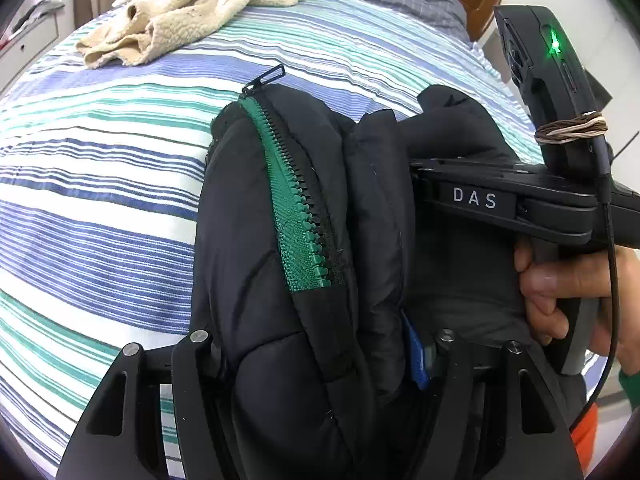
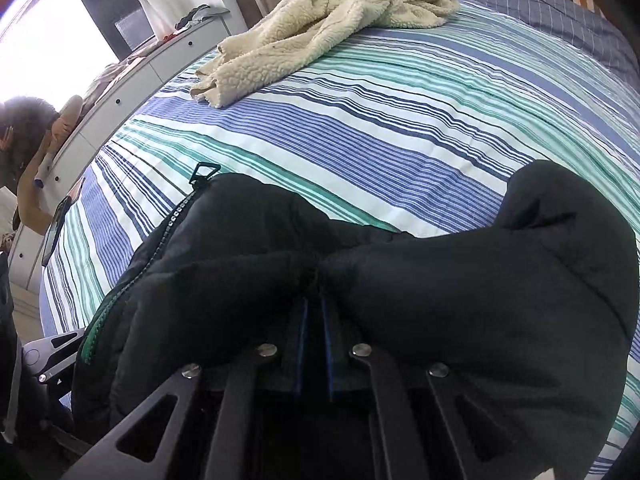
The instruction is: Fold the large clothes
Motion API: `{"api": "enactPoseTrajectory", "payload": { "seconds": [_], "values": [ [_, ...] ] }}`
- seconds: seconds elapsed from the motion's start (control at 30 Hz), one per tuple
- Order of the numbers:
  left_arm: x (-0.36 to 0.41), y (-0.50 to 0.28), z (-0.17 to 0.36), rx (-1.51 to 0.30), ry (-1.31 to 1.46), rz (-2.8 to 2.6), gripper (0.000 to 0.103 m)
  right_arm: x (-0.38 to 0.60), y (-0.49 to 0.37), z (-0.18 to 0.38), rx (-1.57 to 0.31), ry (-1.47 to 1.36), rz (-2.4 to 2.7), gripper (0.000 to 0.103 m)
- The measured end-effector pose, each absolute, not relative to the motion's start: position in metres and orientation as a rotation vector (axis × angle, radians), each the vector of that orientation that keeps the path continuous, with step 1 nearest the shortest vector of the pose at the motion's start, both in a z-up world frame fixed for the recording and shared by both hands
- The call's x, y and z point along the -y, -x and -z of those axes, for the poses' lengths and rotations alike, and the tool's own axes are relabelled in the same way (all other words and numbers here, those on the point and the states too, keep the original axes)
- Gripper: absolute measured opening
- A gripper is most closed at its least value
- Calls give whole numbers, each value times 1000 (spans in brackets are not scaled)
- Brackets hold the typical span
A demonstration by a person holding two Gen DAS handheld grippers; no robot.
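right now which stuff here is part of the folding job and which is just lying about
In the job:
- black quilted jacket with green zipper, bunched thick
- left gripper, clamped around the bunch
- right gripper, pinched shut on jacket fabric

Lying about:
- cream fleece garment, crumpled at the far end of the striped bedspread
- white drawer unit

Black jacket (image 1: 280, 320): quilted, puffy cloth with a faint sheen; green plastic-toothed zip (image 1: 298, 216) on woven tape. Striped bedspread (image 1: 100, 200): matt woven cotton-like cloth. Cream garment (image 2: 320, 28): rough, nubbly fleece. Right gripper (image 2: 314, 316): matt black plastic arms, shiny metal rivets.
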State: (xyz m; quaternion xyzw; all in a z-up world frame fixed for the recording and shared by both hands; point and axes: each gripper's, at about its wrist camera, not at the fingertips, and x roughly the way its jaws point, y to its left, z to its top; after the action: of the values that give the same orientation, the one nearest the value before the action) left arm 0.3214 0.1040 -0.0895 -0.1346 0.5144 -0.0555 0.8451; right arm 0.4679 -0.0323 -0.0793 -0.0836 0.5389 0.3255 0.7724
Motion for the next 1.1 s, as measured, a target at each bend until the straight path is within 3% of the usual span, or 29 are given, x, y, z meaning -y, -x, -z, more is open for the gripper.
{"api": "enactPoseTrajectory", "payload": {
  "seconds": [0.13,0.27,0.47,0.63,0.87,1.03,1.1],
  "values": [
    [-113,-315,90,-1088,295,136,68,29,-460,68,-1146,237,-677,5],
    [-117,-312,89,-1088,301,140,68,49,-423,27,-1090,235,-688,13],
    [-119,-313,88,-1084,313,148,69,139,-309,-24,-954,209,-721,14],
    [-119,-312,87,-1087,316,154,70,166,-259,6,-934,225,-652,14],
    [-117,-316,91,-1089,332,141,72,163,-270,59,-891,181,-593,6],
    [-117,-308,77,-1072,304,105,75,158,-265,46,-888,209,-568,7],
    [-117,-298,60,-1068,273,77,81,162,-260,31,-897,206,-571,13]
  ]
}}
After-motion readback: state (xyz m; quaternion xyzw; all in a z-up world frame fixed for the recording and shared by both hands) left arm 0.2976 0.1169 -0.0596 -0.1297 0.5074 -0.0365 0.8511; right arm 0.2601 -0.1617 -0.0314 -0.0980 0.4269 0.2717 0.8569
